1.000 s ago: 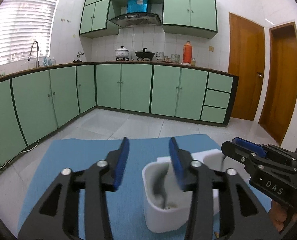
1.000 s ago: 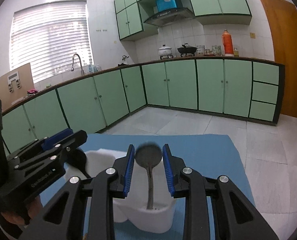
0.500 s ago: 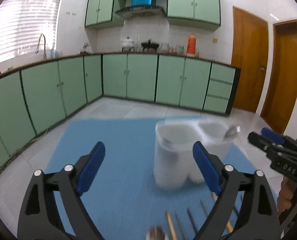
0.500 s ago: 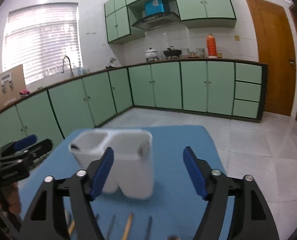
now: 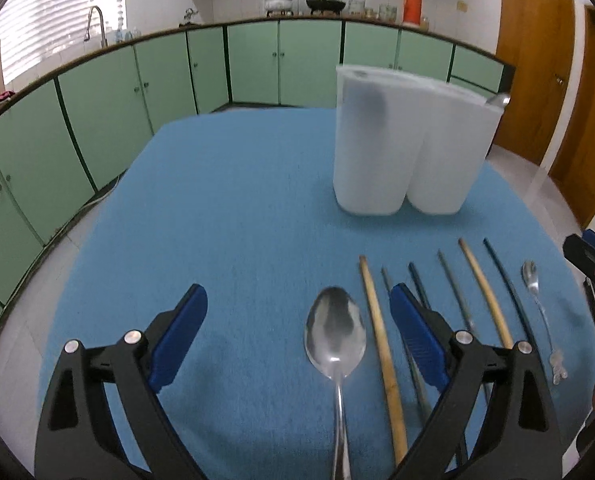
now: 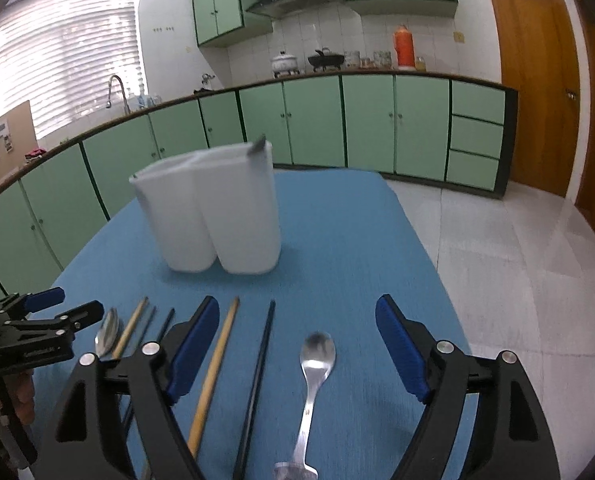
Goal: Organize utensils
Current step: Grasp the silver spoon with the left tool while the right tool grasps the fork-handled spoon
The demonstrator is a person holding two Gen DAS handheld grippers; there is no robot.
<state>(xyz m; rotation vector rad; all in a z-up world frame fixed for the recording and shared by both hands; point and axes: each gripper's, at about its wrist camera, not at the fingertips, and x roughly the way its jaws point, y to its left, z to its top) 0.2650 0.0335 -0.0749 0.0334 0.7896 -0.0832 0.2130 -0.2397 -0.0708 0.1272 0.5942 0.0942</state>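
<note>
- Since a second ago both our grippers have left the white two-compartment holder (image 5: 407, 148) and now sit low over the row of utensils on the blue cloth (image 5: 237, 208); a second ago each hung above a holder compartment with a spoon between its pads.
- Both sets of jaws have just been opening and now stand wide apart, gripping nothing.
- Our left gripper (image 5: 297, 330) has the large spoon (image 5: 335, 336) lying on the cloth between its pads, bowl away from us, touching neither pad.
- Our right gripper (image 6: 297, 350) frames the small spoon (image 6: 316, 354) the same way, free of both pads.
- Between the two spoons lie the chopsticks: two tan ones, (image 5: 381, 344) and (image 5: 485, 292), and several dark ones (image 5: 505, 276), roughly parallel, running away from us.
- The holder stands upright on the cloth beyond the row, well apart from it.
- A spoon tip (image 6: 257, 145) pokes above the rim of its right compartment, and a dark shape (image 5: 373, 104) shows through the wall of the left one.
- Behind the table we see green kitchen cabinets (image 6: 369, 124) and a wooden door (image 6: 533, 80).
</note>
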